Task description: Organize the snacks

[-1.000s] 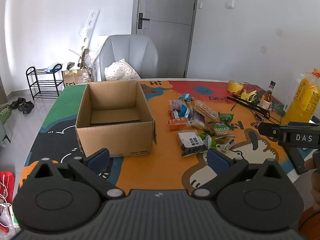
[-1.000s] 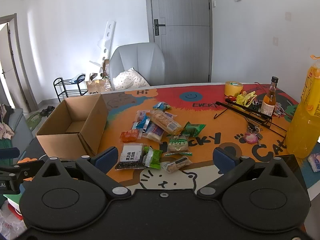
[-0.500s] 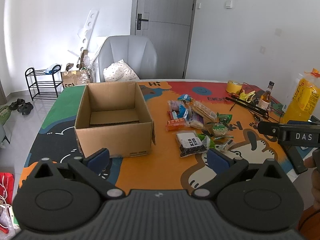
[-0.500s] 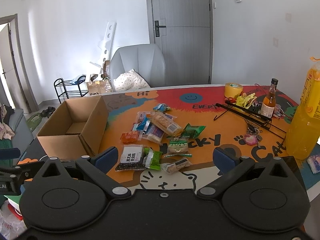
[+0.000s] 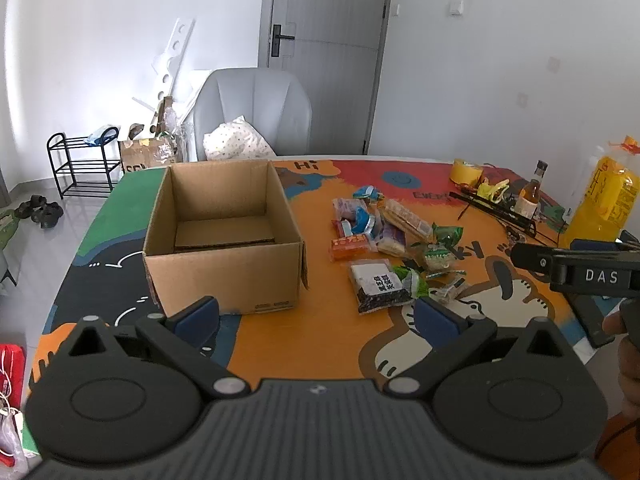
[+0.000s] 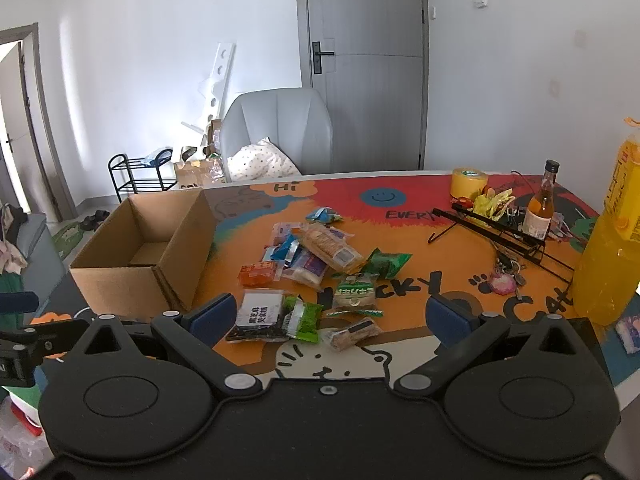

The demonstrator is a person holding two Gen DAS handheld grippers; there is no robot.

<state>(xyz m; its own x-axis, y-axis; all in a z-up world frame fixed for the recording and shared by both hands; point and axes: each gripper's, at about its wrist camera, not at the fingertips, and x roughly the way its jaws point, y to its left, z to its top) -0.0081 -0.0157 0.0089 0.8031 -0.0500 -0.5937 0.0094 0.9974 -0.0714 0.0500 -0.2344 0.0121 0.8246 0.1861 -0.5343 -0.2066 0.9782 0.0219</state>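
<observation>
An open, empty cardboard box (image 5: 224, 240) (image 6: 148, 256) stands on the colourful table mat (image 5: 320, 328), left of a loose pile of snack packets (image 5: 384, 240) (image 6: 312, 268). Nearest me lie a black-and-white packet (image 5: 378, 286) (image 6: 260, 316), a green packet (image 6: 306, 318) and a small clear-wrapped bar (image 6: 352, 332). My left gripper (image 5: 316, 316) hangs open over the near table edge, in front of the box. My right gripper (image 6: 330, 316) is open too, above the nearest packets, touching nothing. Part of the right gripper's body (image 5: 580, 272) shows at the left view's right edge.
A large yellow drink bottle (image 6: 612, 248), a small glass bottle (image 6: 540, 208), a black wire stand (image 6: 492, 232), a tape roll (image 6: 470, 182) and keys (image 6: 504, 276) crowd the table's right side. A grey chair (image 5: 256, 116) stands behind the table. A hand (image 5: 628, 344) holds the right gripper.
Both views have drawn back and risen slightly, so the box and snacks sit a little farther off. Neither gripper has opened, shut or touched anything.
</observation>
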